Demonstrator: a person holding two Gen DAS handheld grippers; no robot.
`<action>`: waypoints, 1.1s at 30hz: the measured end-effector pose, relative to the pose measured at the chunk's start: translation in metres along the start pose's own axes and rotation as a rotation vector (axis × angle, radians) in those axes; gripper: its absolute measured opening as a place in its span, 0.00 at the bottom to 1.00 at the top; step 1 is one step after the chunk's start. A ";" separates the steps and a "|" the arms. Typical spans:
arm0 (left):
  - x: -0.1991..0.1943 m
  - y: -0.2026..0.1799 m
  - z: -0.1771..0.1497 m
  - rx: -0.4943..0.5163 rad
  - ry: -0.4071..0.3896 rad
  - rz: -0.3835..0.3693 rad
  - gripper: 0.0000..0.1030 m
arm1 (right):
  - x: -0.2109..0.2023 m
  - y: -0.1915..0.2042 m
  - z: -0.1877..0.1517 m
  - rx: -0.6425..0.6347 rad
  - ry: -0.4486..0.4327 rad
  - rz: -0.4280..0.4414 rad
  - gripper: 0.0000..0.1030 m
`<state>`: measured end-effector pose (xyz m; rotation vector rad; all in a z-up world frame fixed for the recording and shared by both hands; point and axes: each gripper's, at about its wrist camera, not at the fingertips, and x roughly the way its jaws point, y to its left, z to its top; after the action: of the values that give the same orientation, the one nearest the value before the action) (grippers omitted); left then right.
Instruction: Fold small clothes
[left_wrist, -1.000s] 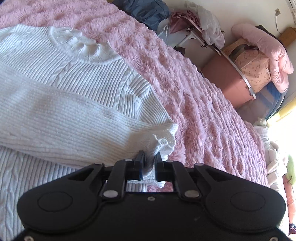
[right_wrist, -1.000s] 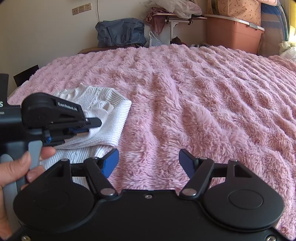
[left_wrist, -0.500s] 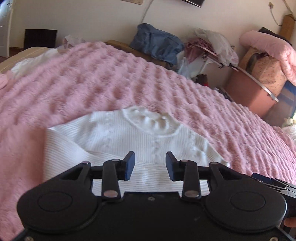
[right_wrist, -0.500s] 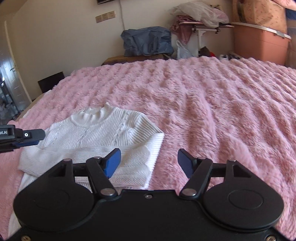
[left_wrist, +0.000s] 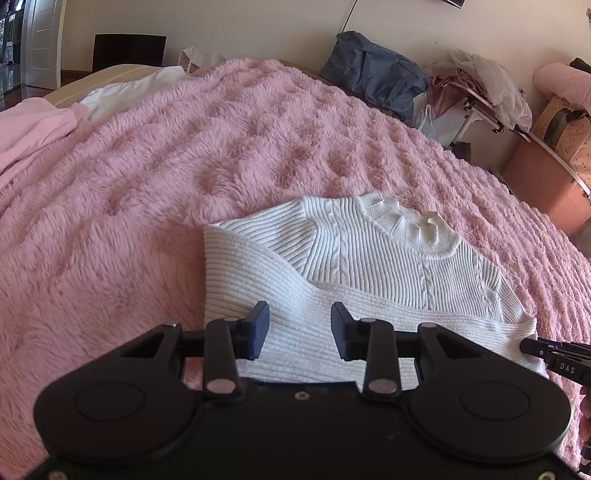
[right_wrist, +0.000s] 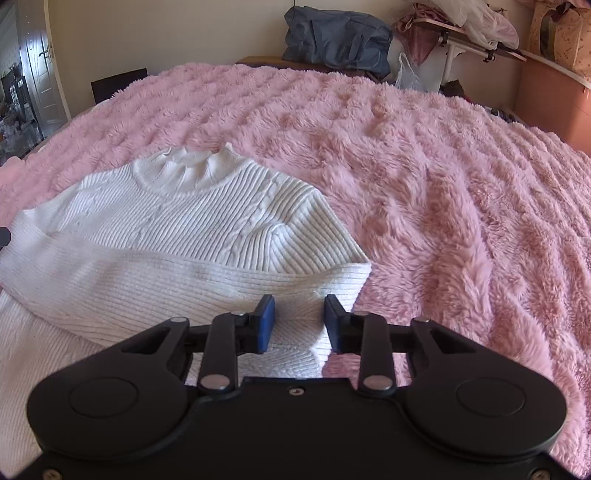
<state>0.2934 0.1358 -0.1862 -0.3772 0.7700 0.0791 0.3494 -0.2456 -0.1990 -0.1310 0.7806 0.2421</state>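
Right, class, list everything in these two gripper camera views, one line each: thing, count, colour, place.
sweater: one, white, partly folded on the blanket
blanket: one, pink, covering the bed
bag: one, dark blue, by the far wall
storage box: one, salmon, right of the bed
pink cloth: one, pale pink, far left edge
left hand-held gripper: one, black, open above the sweater
right hand-held gripper: one, black with blue pads, jaws just closing around the sweater's right edge

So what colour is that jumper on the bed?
White, ribbed knit with cable twists; the jumper shows best in the left wrist view.
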 end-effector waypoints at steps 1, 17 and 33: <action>0.004 0.000 -0.001 0.000 0.005 -0.001 0.35 | -0.001 0.001 0.000 -0.001 -0.002 0.006 0.12; 0.030 -0.009 0.024 0.033 -0.051 0.060 0.36 | -0.008 -0.015 0.022 0.064 -0.073 -0.058 0.08; 0.008 -0.010 0.017 0.062 -0.086 0.006 0.38 | -0.023 -0.012 0.001 0.105 -0.136 -0.074 0.30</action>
<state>0.3125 0.1319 -0.1772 -0.3105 0.6869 0.0759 0.3371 -0.2609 -0.1814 -0.0432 0.6500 0.1376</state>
